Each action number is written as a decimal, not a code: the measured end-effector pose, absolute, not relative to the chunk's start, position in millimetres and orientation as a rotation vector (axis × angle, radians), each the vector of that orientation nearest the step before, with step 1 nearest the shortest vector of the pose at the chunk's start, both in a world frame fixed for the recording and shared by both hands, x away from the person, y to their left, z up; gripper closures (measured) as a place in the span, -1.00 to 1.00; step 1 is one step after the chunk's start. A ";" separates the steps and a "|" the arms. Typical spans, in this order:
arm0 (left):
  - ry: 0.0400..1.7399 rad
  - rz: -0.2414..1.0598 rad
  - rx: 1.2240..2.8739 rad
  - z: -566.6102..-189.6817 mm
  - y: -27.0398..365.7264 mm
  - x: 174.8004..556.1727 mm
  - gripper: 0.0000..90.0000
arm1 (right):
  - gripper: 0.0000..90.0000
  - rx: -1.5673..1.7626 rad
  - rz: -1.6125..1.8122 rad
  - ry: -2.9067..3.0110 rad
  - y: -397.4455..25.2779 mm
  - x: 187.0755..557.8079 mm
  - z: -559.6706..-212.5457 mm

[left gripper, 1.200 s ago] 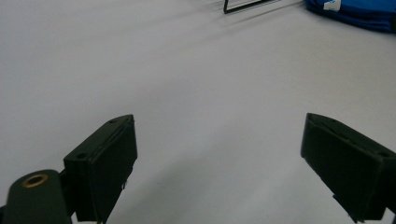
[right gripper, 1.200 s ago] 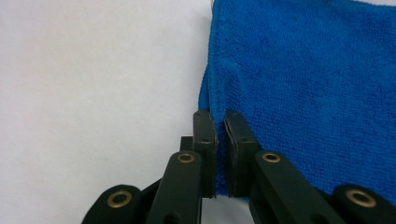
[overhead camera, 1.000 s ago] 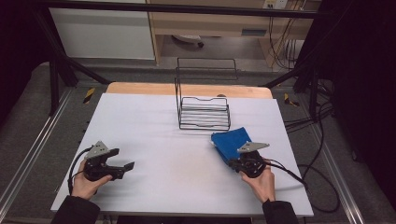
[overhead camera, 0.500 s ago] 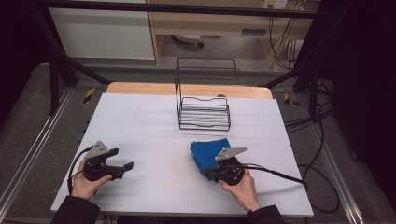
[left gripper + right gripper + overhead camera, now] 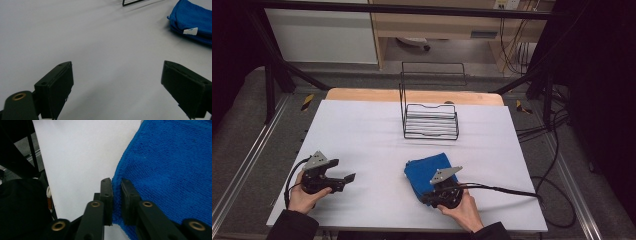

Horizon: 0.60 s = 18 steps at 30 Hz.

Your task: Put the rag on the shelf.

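Observation:
A folded blue towel [image 5: 426, 171] lies on the white table [image 5: 362, 130], right of centre near the front. My right gripper [image 5: 427, 199] holds its front edge; in the right gripper view the jaws [image 5: 116, 183] are shut on the towel's hem [image 5: 170, 170]. My left gripper [image 5: 348, 179] rests in a hand at the front left, open and holding nothing. Its wide-apart jaws [image 5: 116, 75] point across bare table toward the towel [image 5: 195, 17], which carries a small white label [image 5: 190, 31].
A black wire rack [image 5: 430, 120] stands at the back middle of the table, its corner in the left gripper view [image 5: 132, 2]. The right gripper's cable [image 5: 512, 191] trails to the right. The table's front edge [image 5: 43, 172] runs close to the right gripper.
My right gripper has dragged the blue towel to the left and slightly toward the front edge. The left gripper has stayed in place, still open.

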<state>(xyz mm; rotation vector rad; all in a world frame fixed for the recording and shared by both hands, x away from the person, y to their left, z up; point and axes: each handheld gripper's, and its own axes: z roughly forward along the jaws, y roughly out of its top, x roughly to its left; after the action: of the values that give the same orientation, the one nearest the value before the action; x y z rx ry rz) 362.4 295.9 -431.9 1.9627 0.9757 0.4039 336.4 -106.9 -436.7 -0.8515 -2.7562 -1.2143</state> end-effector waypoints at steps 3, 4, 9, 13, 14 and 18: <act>0.974 0.404 1.964 -431.8 295.8 362.2 -0.75 | 0.35 -0.874 -1.279 -2.741 -108.7 336.9 -432.0; 0.975 0.404 1.963 -431.8 295.8 362.2 -0.75 | 0.35 -0.874 -1.279 -2.741 -108.7 336.9 -432.0; 0.977 0.405 1.964 -432.1 296.1 362.5 -0.76 | -0.06 -1.051 -1.412 -2.757 -133.3 344.1 -414.2; 0.977 0.406 1.964 -432.2 296.1 362.5 -0.76 | -0.07 -1.282 -1.413 -2.770 -162.5 352.1 -415.3; 0.978 0.406 1.965 -432.3 296.0 362.5 -0.76 | -0.07 -1.282 -1.413 -2.770 -162.5 352.1 -415.3; 0.977 0.404 1.967 -432.4 295.6 362.5 -0.76 | 0.02 -1.438 -1.320 -2.776 -184.1 352.4 -429.8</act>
<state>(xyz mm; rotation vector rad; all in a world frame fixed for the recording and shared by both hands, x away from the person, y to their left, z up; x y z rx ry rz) 362.5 295.6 -432.4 1.9671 0.9774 0.4042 352.4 -184.1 -429.8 -1.4378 -2.7762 -1.3199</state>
